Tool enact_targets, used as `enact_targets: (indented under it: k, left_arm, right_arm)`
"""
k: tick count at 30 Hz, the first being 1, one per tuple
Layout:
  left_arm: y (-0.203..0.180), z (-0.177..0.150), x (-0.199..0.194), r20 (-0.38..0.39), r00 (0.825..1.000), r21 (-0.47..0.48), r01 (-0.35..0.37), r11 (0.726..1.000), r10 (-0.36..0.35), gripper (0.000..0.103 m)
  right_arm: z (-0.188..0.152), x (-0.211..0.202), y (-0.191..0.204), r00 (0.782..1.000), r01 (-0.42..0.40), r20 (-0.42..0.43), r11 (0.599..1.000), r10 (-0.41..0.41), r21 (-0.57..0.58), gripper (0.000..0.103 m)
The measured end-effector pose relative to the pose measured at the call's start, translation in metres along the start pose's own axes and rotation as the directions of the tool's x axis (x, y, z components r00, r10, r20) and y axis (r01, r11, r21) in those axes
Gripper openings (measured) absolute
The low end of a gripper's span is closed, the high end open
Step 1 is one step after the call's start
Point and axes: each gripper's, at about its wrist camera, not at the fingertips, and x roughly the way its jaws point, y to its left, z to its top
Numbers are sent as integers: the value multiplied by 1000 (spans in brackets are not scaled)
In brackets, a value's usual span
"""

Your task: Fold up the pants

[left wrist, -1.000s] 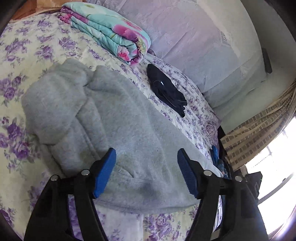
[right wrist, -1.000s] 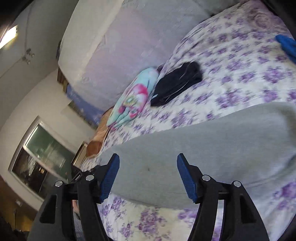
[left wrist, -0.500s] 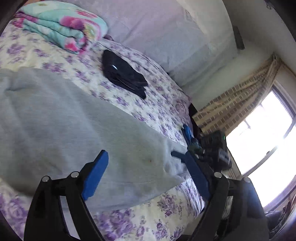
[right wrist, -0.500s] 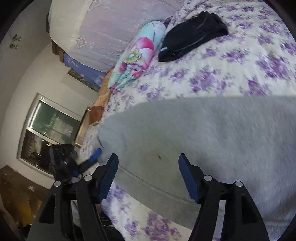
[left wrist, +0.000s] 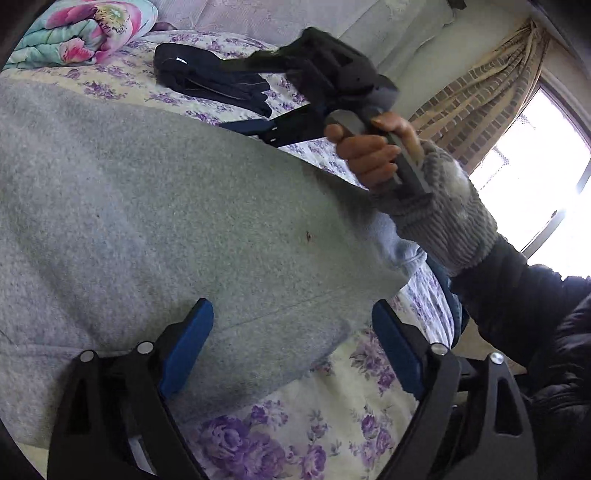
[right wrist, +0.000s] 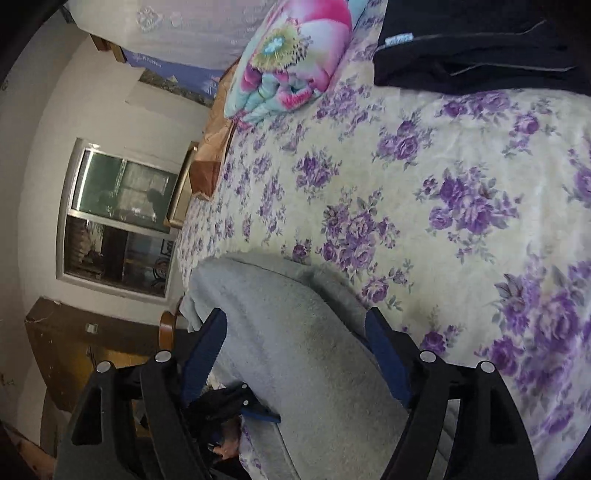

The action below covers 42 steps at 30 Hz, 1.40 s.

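Lying between both grippers' spread fingers, grey pants (left wrist: 155, 206) on floral bedspread (right wrist: 424, 177), left gripper (left wrist: 291, 350) and right gripper (right wrist: 295, 354) gaping

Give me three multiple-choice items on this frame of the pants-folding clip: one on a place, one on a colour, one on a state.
1. Where does the dark folded garment lie?
A. On top of the grey pants
B. On the floral bedspread, beyond the grey pants and beside the rolled floral blanket
C. On the floor under the window

2. What colour are the pants being folded?
A. Grey
B. Red
C. Dark blue

3. How do the jaws of the left gripper stand?
A. Shut on the pants
B. Shut on nothing
C. Open, with the pants' edge between them

Answers:
1. B: it rests on the bedspread past the grey pants, near the rolled floral blanket.
2. A: the fleece cloth is plain grey in both views.
3. C: the blue pads sit wide apart with grey cloth lying between them, unclamped.
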Motion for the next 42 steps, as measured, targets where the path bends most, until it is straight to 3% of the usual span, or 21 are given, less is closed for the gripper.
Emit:
enact_targets:
  k: [6, 11, 14, 19, 23, 26, 32, 35, 37, 39, 42]
  left_arm:
    - [5, 4, 0, -7, 998, -22, 64, 998, -64, 92]
    - [5, 4, 3, -17, 998, -10, 65, 998, -65, 95]
    - [5, 3, 3, -18, 998, -10, 65, 998, -66, 95]
    - [5, 3, 3, -18, 998, -9, 65, 998, -65, 95]
    - [2, 4, 3, -18, 998, -5, 60, 998, -61, 95]
    - [3, 4, 4, -20, 998, -2, 56, 998, -57, 95]
    - [-2, 7, 8, -23, 998, 5, 53, 999, -53, 96]
    - [-1, 7, 8, -23, 998, 4, 54, 999, -53, 96]
    - [-1, 7, 7, -24, 998, 5, 55, 998, -55, 96]
    - [-2, 7, 8, -22, 998, 6, 57, 998, -56, 96]
    - [-1, 7, 8, -23, 998, 4, 58, 998, -58, 96]
  right_arm:
    - [-6, 23, 20, 976, -135, -185, 987, 117, -85, 81]
    - [2, 20, 31, 934, -339, -141, 938, 327, -67, 88]
    - [0, 32, 40, 932, -340, -159, 938, 326, -65, 90]
    - [-30, 34, 54, 968, -182, -198, 973, 152, -142, 88]
    - [-52, 34, 46, 980, -75, -194, 989, 50, -124, 88]
    - [-60, 40, 52, 983, -46, -185, 988, 18, -150, 92]
    - [-26, 70, 37, 974, -182, -145, 983, 176, -28, 95]
    - [-3, 52, 22, 974, -224, 33, 974, 223, 37, 94]
    - [9, 32, 4, 953, -272, 158, 959, 258, 76, 92]
    - [15, 29, -18, 931, -350, 169, 922, 323, 168, 85]
    - [16, 39, -24, 959, -268, 135, 951, 249, 151, 79]
